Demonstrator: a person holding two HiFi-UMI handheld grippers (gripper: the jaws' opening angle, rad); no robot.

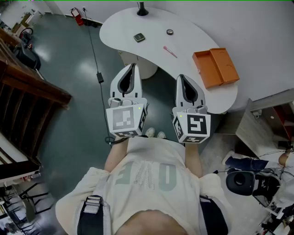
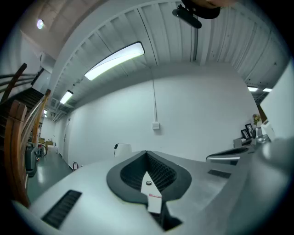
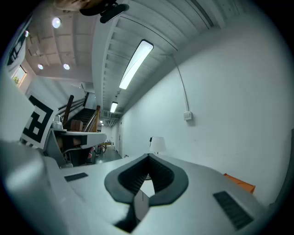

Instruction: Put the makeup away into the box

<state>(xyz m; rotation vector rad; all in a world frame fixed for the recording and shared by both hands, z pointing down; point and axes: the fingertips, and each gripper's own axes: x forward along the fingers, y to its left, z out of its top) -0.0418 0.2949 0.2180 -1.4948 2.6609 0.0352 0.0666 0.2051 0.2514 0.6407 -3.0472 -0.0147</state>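
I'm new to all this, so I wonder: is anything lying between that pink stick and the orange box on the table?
Nothing visible does. Only bare white table lies between the pink stick and the open orange box; the square compact and round piece lie on the stick's other side.

The white table [image 1: 151, 43] is mostly bare, open from its near edge. An open orange box [image 1: 216, 67] fills the right end; a lamp base [image 1: 142, 10] stands at the far rim.
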